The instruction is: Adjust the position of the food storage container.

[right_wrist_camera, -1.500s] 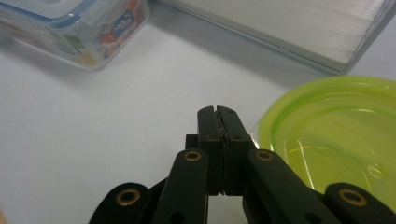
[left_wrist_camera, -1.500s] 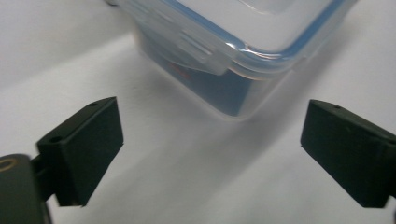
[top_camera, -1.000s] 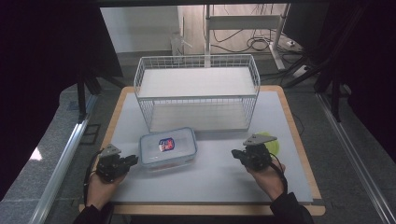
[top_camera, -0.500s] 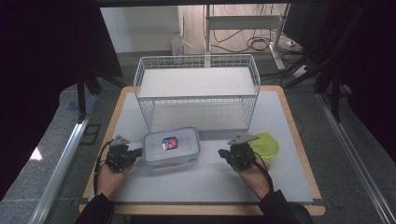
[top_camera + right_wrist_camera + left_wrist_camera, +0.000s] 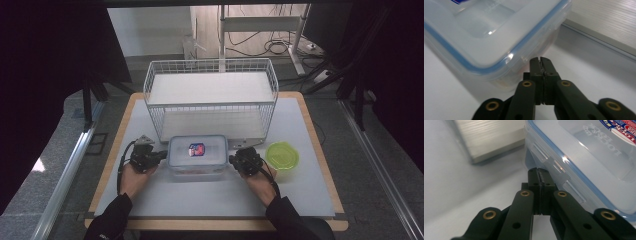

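Clip-lid food container: set on the table mat just in front of the wire rack, long axis running left to right, a green lid beside its right end. Left gripper and right gripper, each with jaws pressed together on nothing, are placed at its two short ends, tips at the side walls. The container is thus bracketed between the jaws, both hands about equally near.

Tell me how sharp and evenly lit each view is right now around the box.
High view: dark surroundings, bright table, container sharp. Left gripper view: shut left gripper crisp, the container's lid glares, background soft. Right gripper view: shut right gripper fairly sharp, container washed out and blurry.
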Motion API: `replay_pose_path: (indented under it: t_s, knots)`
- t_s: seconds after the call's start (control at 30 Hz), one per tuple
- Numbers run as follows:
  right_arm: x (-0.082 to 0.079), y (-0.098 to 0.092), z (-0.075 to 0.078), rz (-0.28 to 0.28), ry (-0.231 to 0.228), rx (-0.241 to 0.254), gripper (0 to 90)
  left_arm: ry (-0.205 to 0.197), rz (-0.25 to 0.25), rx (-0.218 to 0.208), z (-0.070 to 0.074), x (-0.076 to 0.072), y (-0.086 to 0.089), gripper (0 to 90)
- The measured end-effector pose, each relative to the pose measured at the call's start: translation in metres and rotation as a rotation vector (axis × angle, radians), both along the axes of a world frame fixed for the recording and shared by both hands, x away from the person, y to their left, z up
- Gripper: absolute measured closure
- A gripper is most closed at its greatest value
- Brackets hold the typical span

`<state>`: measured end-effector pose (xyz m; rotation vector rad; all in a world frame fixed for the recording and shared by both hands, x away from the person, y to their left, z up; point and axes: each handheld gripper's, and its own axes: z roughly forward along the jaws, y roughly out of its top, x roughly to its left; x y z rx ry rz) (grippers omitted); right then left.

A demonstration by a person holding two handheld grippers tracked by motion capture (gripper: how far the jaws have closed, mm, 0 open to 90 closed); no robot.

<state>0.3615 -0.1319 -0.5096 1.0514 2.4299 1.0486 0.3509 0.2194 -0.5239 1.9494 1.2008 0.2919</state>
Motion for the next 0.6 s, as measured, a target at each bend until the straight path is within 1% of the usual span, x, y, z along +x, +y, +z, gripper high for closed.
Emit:
replay_pose_path:
  t_s: [0.03, 0.07, 0.1, 0.17, 0.2, 0.23, 0.27, 0.33, 0.43, 0.5, 0.6]
  knots:
    - [0.001, 0.001, -0.001, -0.011, -0.007, -0.022, 89.8, 0.003, -0.011, -0.005, 0.000, 0.002, -0.002, 89.9]
    - [0.001, 0.000, -0.002, -0.007, -0.005, -0.033, 90.0, 0.002, -0.013, -0.006, 0.000, 0.003, -0.005, 90.0]
    - [0.002, -0.002, -0.003, -0.016, -0.005, -0.037, 90.0, 0.001, -0.017, -0.004, 0.000, 0.004, -0.007, 90.0]
    - [0.003, -0.006, 0.000, -0.030, 0.012, -0.035, 90.0, 0.005, -0.034, -0.014, 0.000, 0.005, -0.011, 90.0]
    - [0.003, -0.007, 0.001, -0.035, 0.008, -0.049, 90.0, 0.006, -0.038, -0.014, 0.000, 0.004, -0.013, 90.0]
    - [0.003, -0.009, 0.001, -0.036, 0.005, -0.051, 90.0, 0.003, -0.043, -0.011, 0.000, 0.003, -0.015, 90.0]
    - [0.003, -0.011, 0.002, -0.039, 0.019, -0.048, 90.0, 0.005, -0.047, -0.010, 0.001, 0.002, -0.016, 90.0]
    - [0.001, -0.012, 0.003, -0.037, 0.017, -0.055, 90.0, 0.007, -0.052, 0.003, 0.001, 0.001, -0.017, 90.0]
    - [-0.004, -0.015, 0.007, -0.028, 0.008, -0.063, 90.0, 0.013, -0.066, -0.002, 0.001, 0.000, -0.019, 90.0]
    - [-0.008, -0.018, 0.008, -0.027, 0.015, -0.050, 90.0, 0.013, -0.075, -0.002, 0.001, -0.002, -0.021, 90.0]
    - [-0.012, -0.023, 0.008, -0.020, 0.019, -0.057, 90.0, 0.013, -0.096, 0.006, 0.002, -0.007, -0.025, 90.0]
